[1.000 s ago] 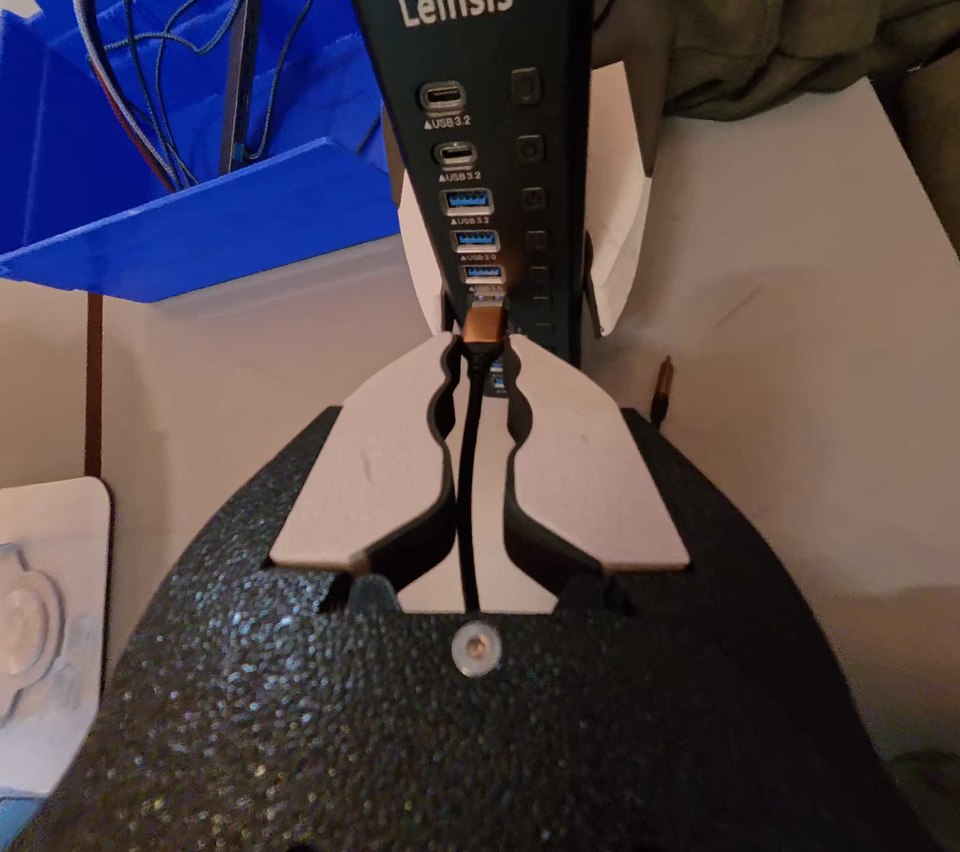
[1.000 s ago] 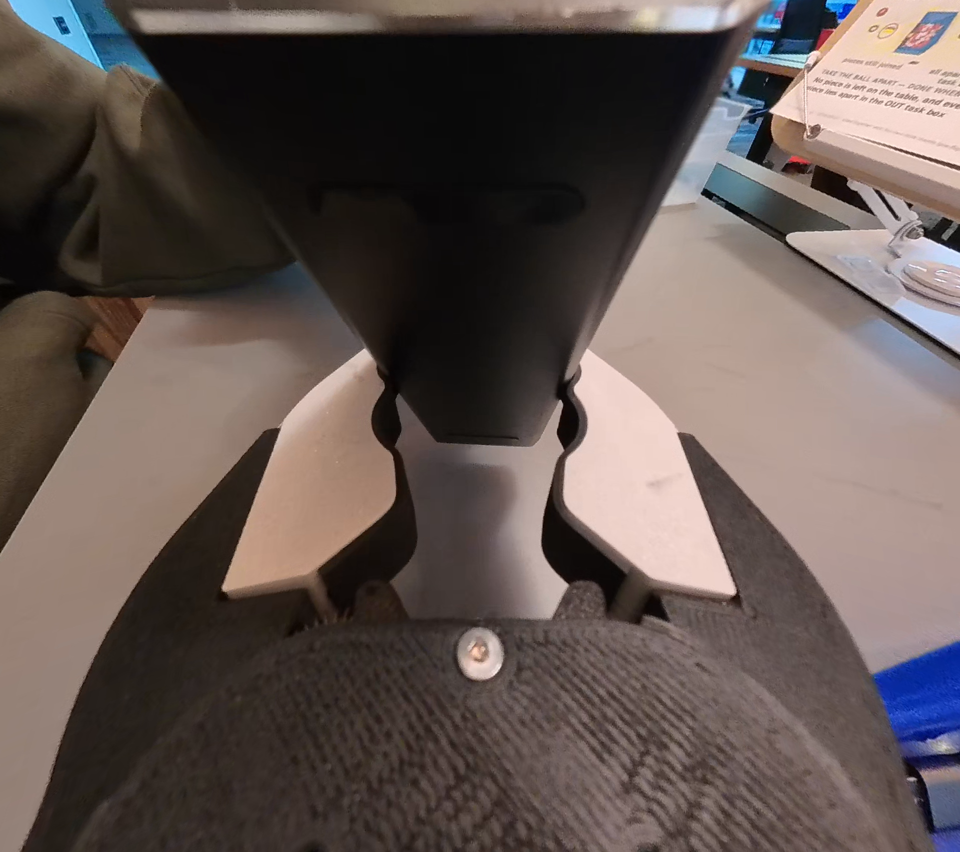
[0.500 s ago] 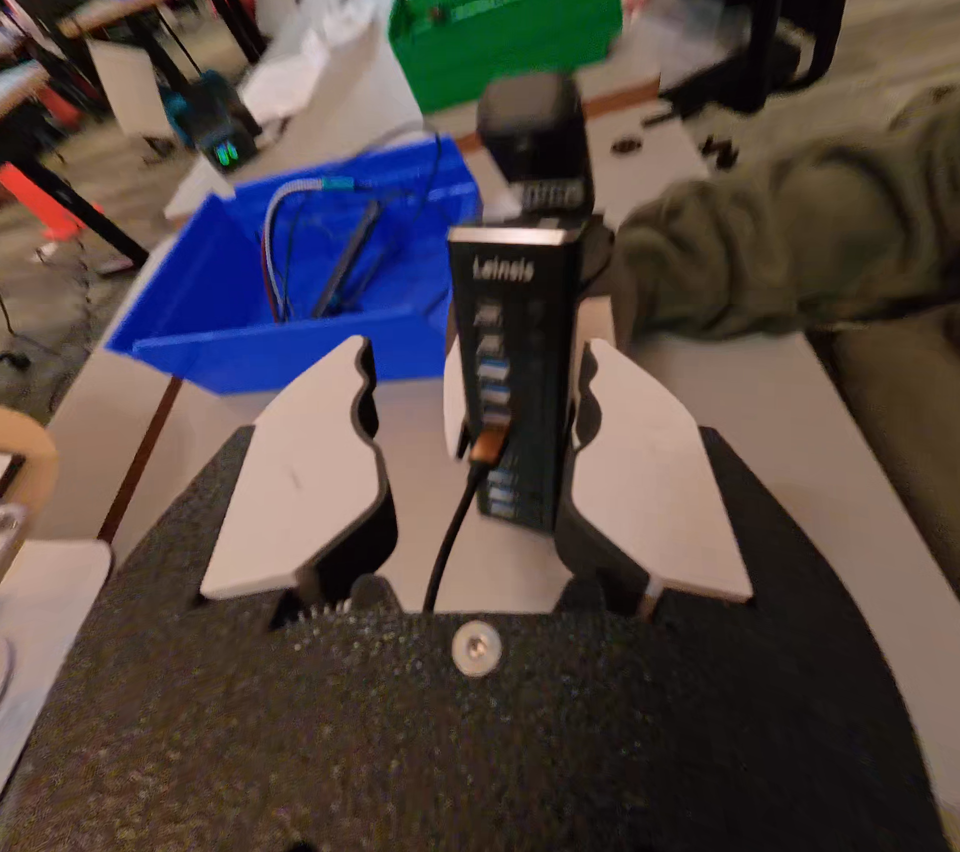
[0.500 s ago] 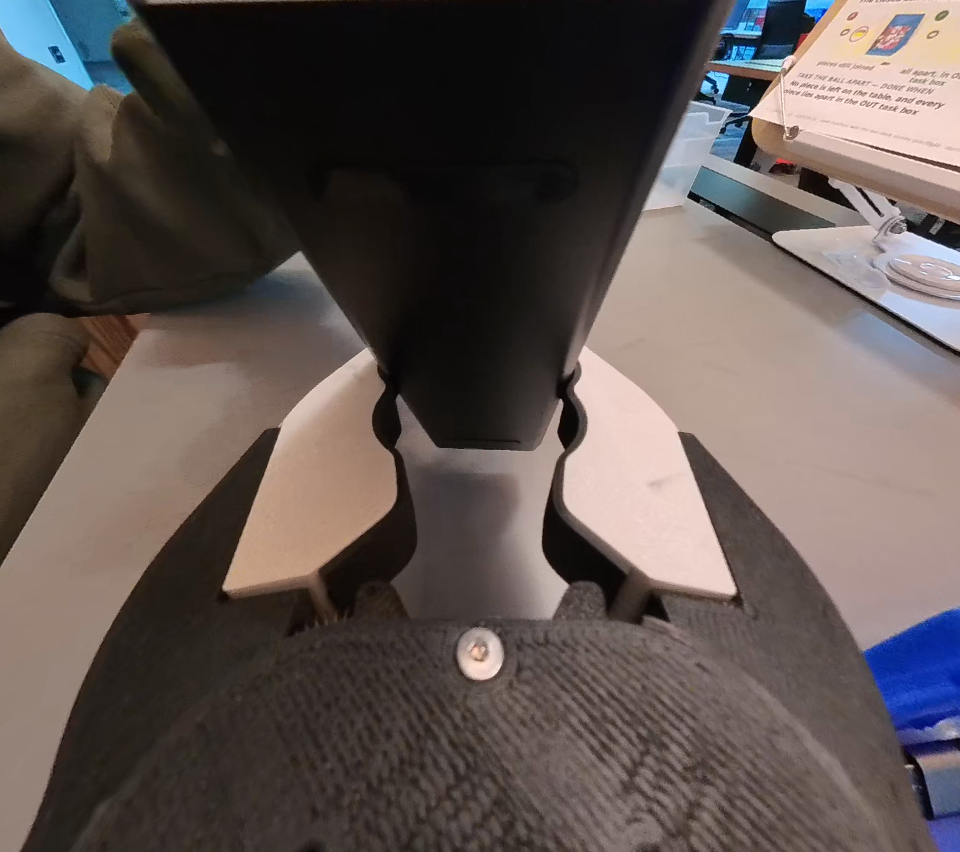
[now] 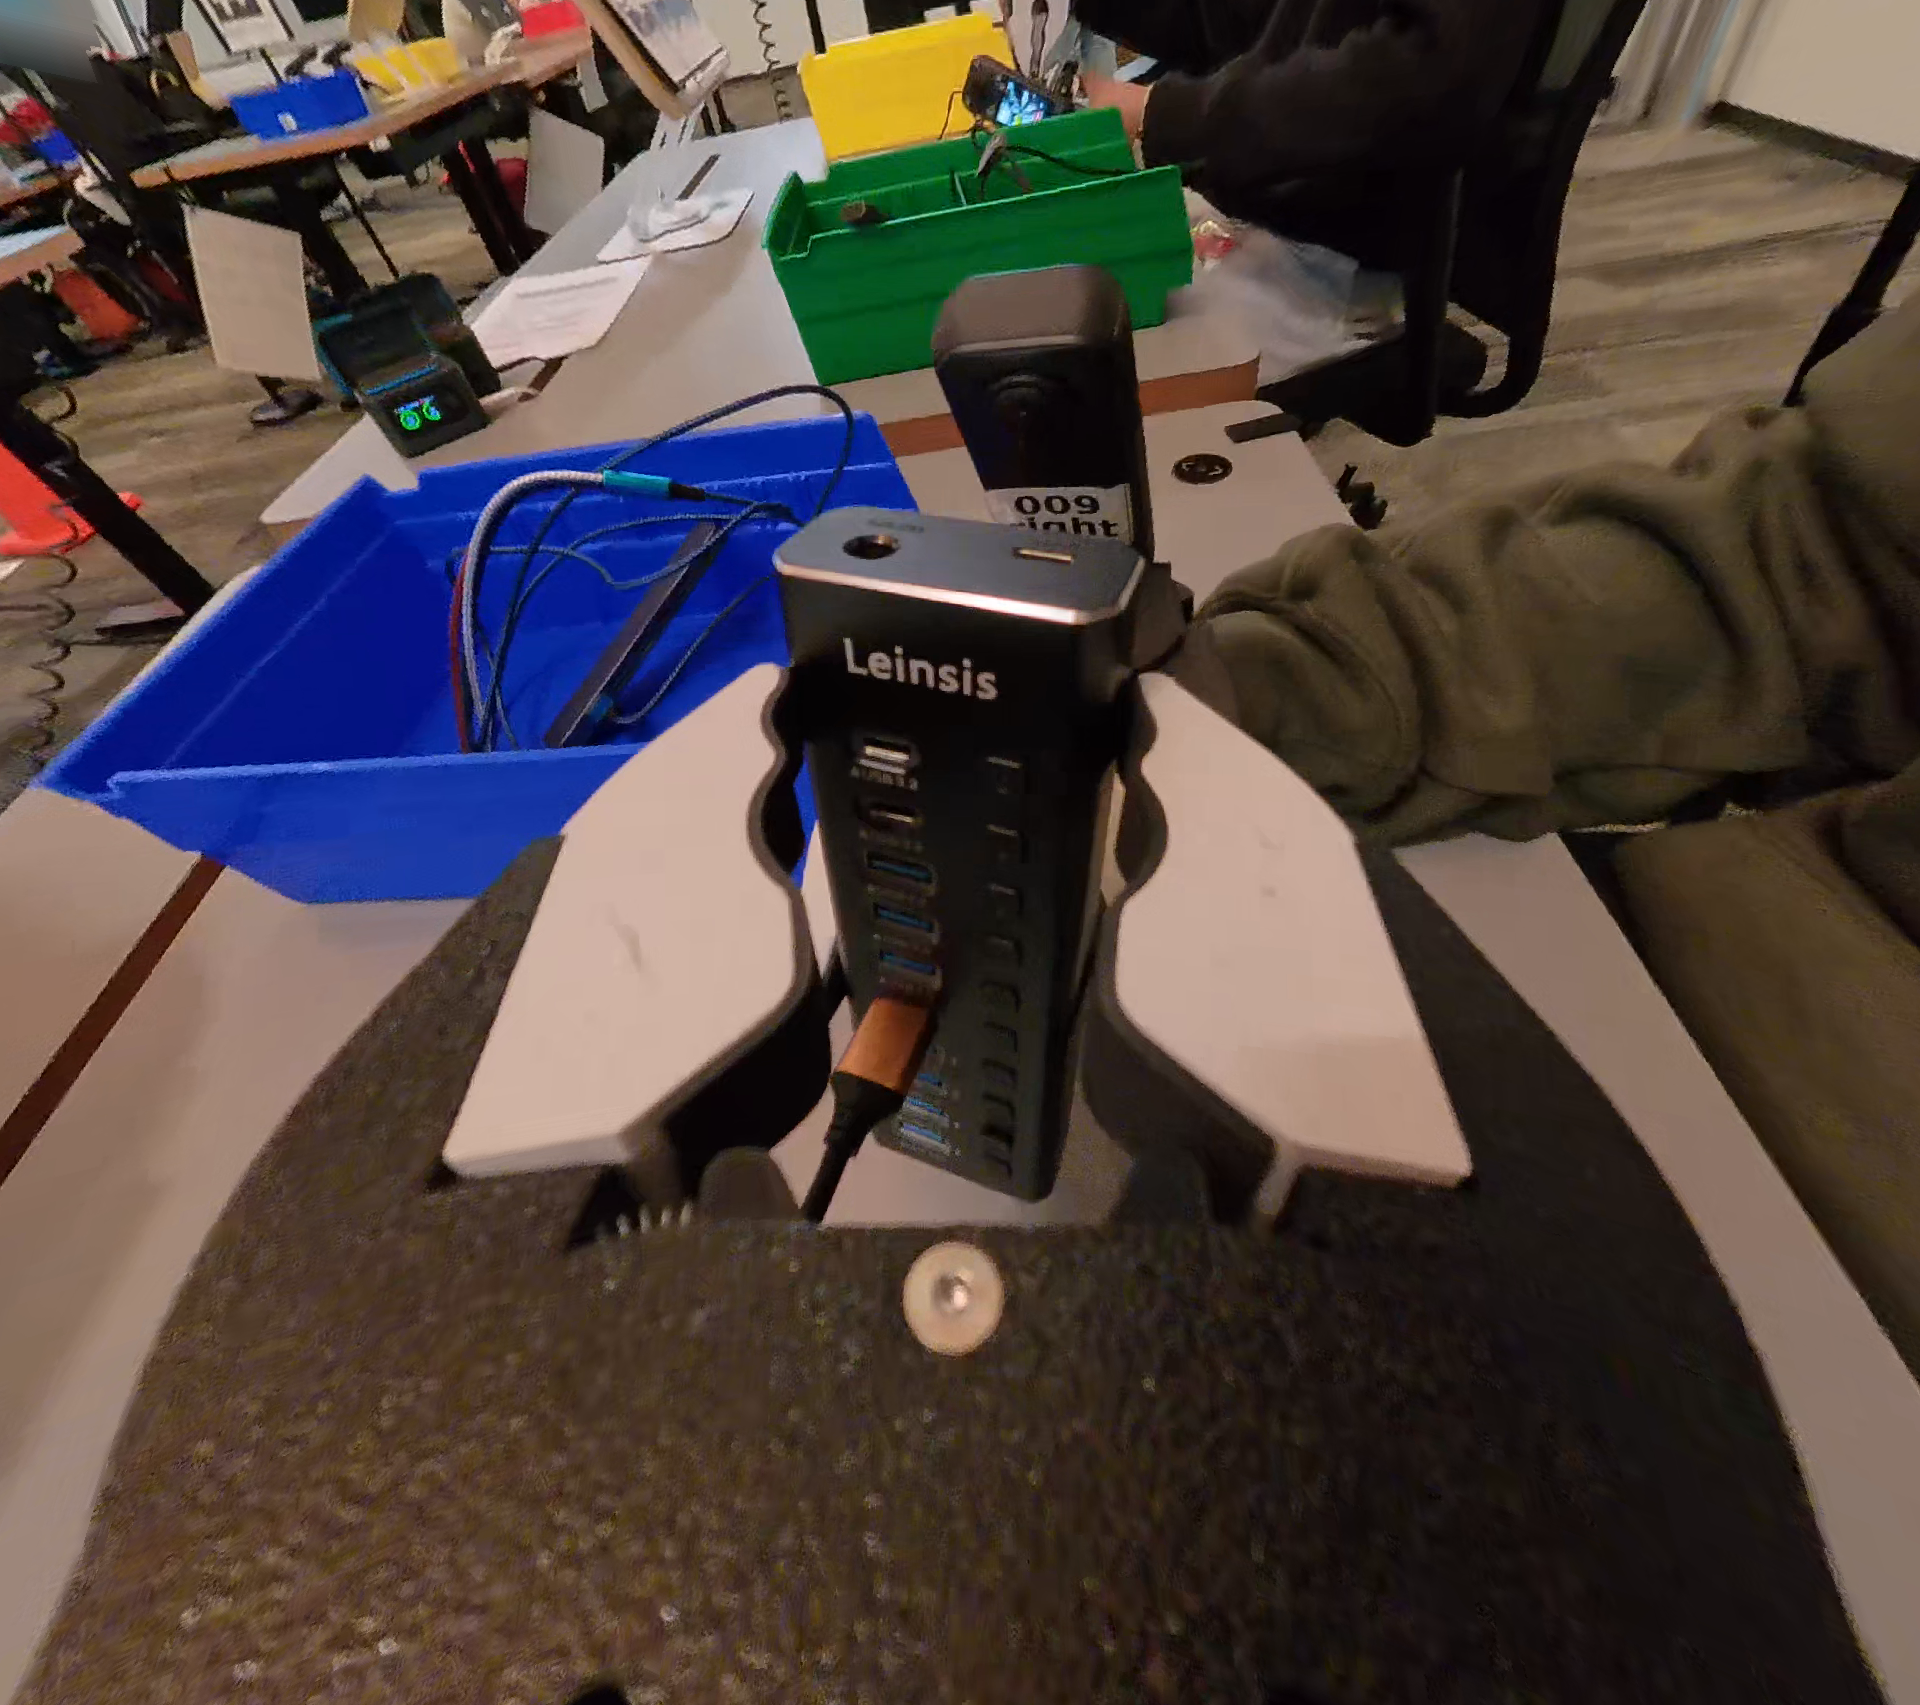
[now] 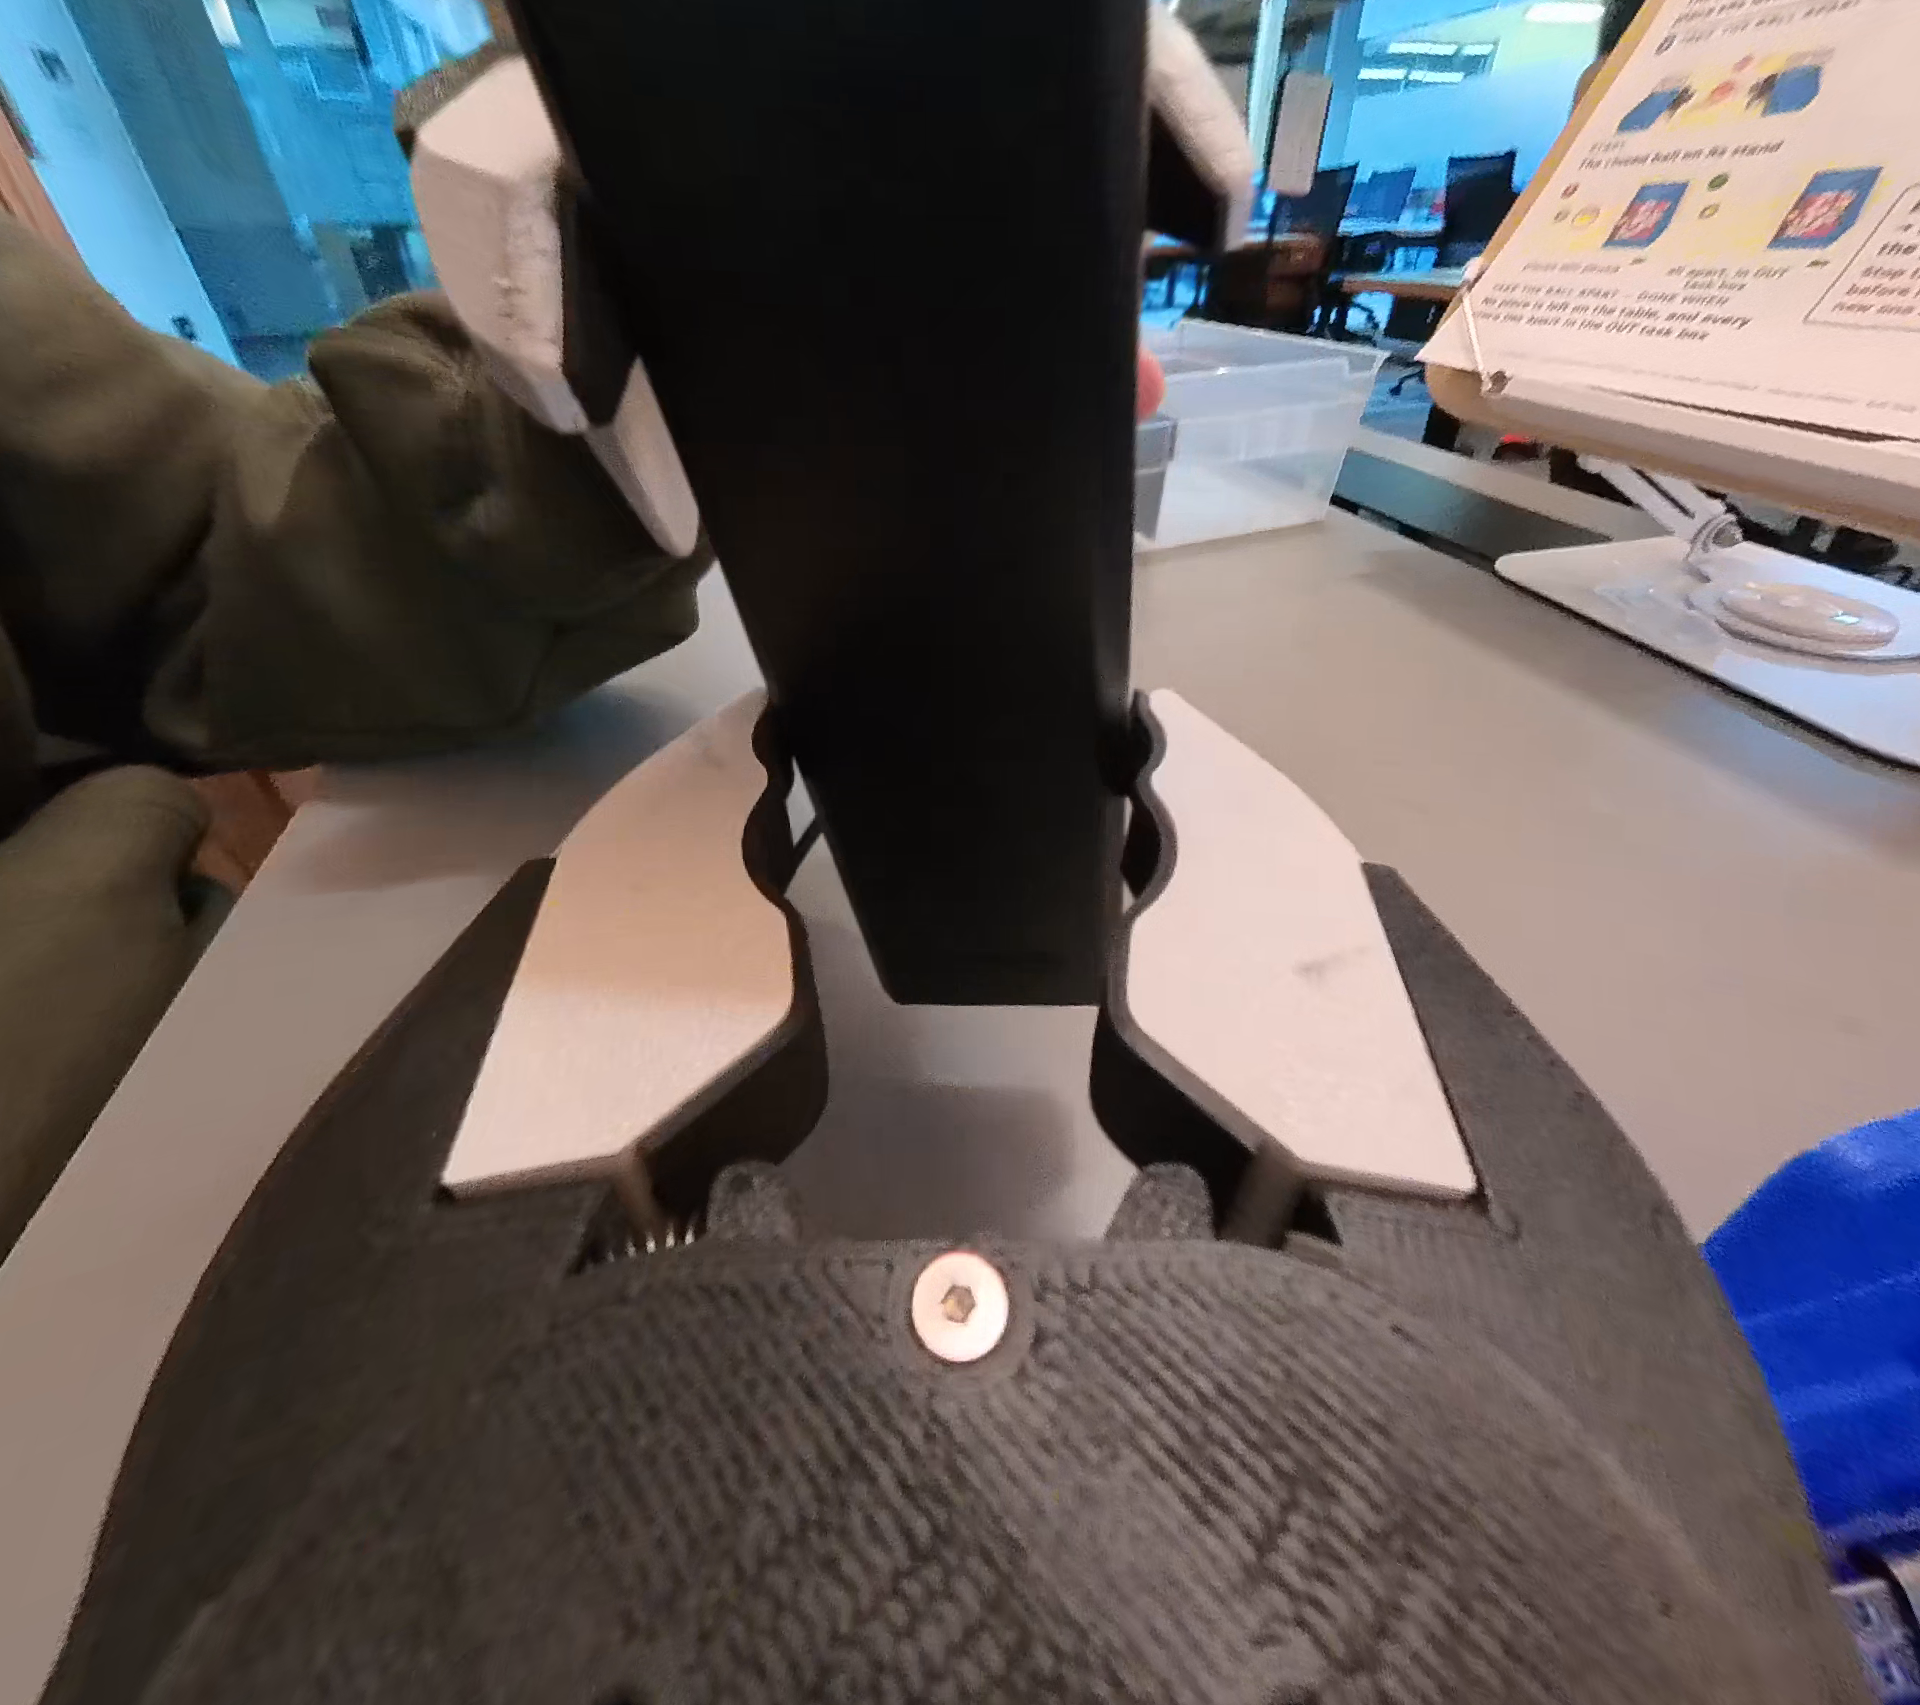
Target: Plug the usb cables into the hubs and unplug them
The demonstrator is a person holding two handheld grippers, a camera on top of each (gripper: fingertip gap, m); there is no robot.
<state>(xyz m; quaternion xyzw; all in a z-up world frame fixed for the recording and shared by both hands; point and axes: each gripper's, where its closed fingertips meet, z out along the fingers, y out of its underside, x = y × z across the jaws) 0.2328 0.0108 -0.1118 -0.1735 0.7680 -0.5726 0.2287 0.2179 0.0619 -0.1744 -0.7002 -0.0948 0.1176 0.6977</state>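
Observation:
A black USB hub (image 5: 956, 824) stands upright over the grey table (image 5: 1558, 980). A copper USB plug (image 5: 883, 1042) on a black cable (image 5: 831, 1156) sits in one of its lower ports. My left gripper (image 5: 956, 699) has its jaws against both sides of the hub's upper part. The left fingers (image 6: 499, 253) also show in the right wrist view, flanking the hub (image 6: 883, 305). My right gripper (image 6: 956, 720) is shut on the hub's lower part from the back. Its body (image 5: 1039, 408) rises behind the hub in the left wrist view.
A blue bin (image 5: 312, 803) with cables and a slim hub (image 5: 634, 647) stands to the left. A green bin (image 5: 977, 273) and a seated person are farther back. An olive sleeve (image 5: 1558, 668) lies to the right. An instruction board on a stand (image 6: 1714, 201) and a clear box (image 6: 1247, 429) stand beyond. My hands' fingertips stand some 8 cm from each other.
My left gripper let go of the copper plug, opened and drew back, then narrowed around the hub's upper part. The plug stays in the hub. The right gripper keeps its hold.

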